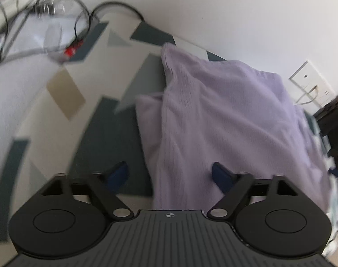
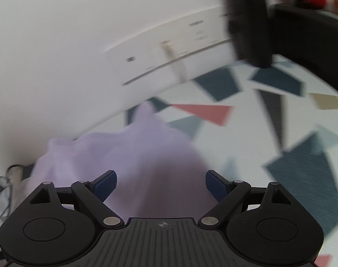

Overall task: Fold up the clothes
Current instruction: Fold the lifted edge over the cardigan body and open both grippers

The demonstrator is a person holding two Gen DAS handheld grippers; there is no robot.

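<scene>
Both hand-held grippers, left point(image 1: 170, 174) and right point(image 2: 161, 185), hang released above the lavender knit garment point(image 1: 224, 115), centre frame. Rumpled on patterned surface point(image 2: 247, 133); folding looks barely begun.

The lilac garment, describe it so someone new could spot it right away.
Find the white tabletop patterned with dark geometric shapes, against the white wall. The lilac garment lies bunched on it. It is the only soft, ribbed, plain-coloured thing there.
</scene>
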